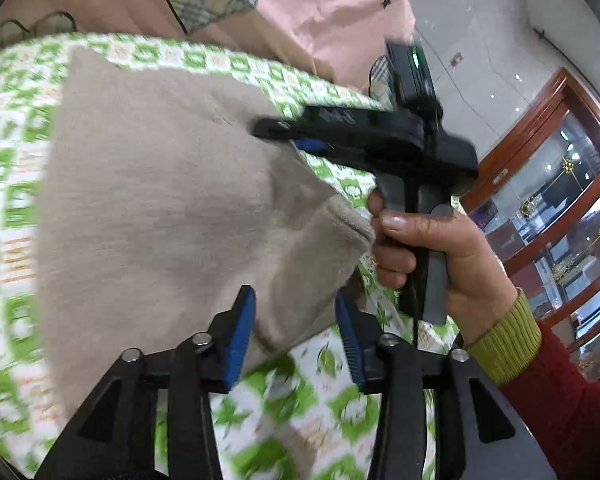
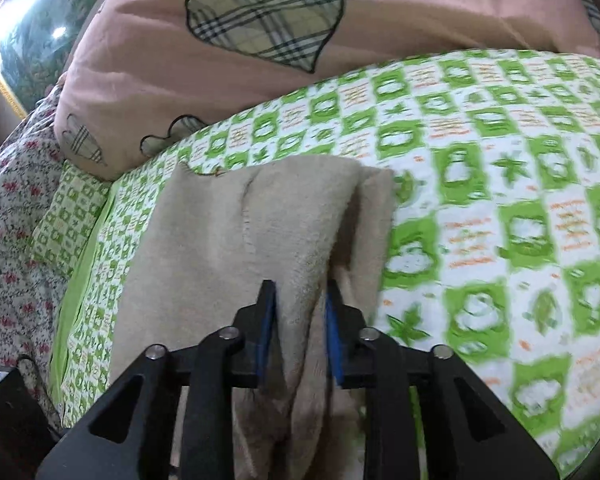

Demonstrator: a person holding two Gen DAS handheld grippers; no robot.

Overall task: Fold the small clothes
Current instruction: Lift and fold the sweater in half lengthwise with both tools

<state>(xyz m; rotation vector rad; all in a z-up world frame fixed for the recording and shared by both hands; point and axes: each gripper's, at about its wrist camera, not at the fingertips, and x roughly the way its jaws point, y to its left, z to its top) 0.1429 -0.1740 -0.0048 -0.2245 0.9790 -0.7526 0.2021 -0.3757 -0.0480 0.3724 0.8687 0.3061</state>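
Note:
A beige fleece garment (image 1: pixel 160 200) lies on a green-and-white patterned bed sheet (image 1: pixel 16 92). My left gripper (image 1: pixel 296 312) has its blue pads apart, with the near corner of the garment lying between them. My right gripper (image 1: pixel 284 136) shows in the left wrist view, held by a hand in a red sleeve, its tips at the garment's right edge. In the right wrist view the right gripper (image 2: pixel 300 304) has a thick raised fold of the garment (image 2: pixel 260 232) between its pads, which press against it.
A pink quilt with plaid hearts (image 2: pixel 260 40) is piled at the back of the bed. A floral pillow (image 2: pixel 12 208) lies at the left. A wooden glass cabinet (image 1: pixel 560 208) stands to the right of the bed.

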